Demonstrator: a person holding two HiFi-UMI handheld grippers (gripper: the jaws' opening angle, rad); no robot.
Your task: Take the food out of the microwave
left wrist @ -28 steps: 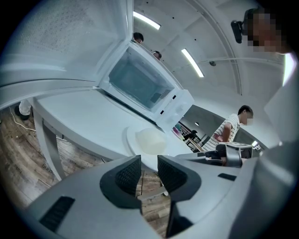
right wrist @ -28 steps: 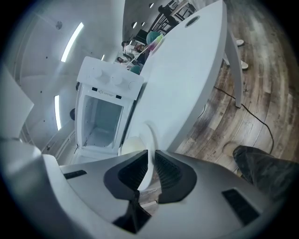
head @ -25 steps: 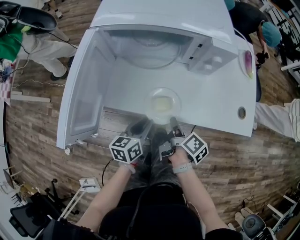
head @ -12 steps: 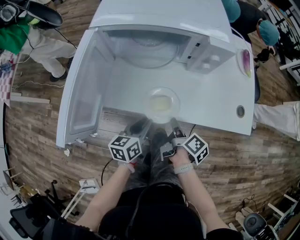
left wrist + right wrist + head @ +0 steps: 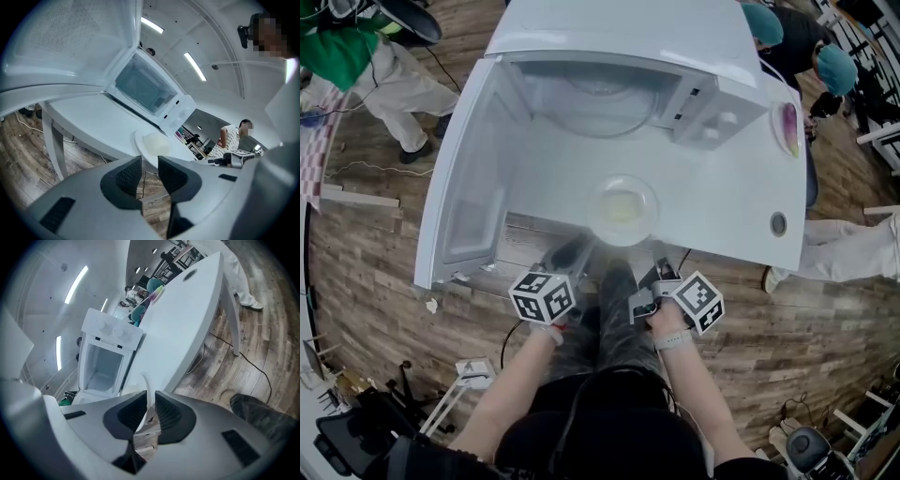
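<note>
A clear glass plate [image 5: 623,211] with pale yellow food sits on the white table [image 5: 722,206] near its front edge, in front of the open, empty microwave [image 5: 609,94]. My left gripper [image 5: 565,255] stands open just short of the plate's left side, with nothing between its pads [image 5: 129,174]; the plate [image 5: 152,143] lies ahead of it. My right gripper [image 5: 660,276] hangs at the table's edge, right of the plate. Its jaws are closing. The plate's thin rim [image 5: 145,383] shows in the gap, and the pads [image 5: 168,413] do not press on it.
The microwave door [image 5: 473,187] swings out to the left. A purple-and-yellow object [image 5: 792,127] and a round cable hole [image 5: 778,223] are at the table's right end. People stand behind the table. A white stand [image 5: 473,370] and a cable lie on the wooden floor.
My right gripper has let go of the plate's rim and drawn back toward the table's front edge. The left gripper and the plate have stayed where they were.
</note>
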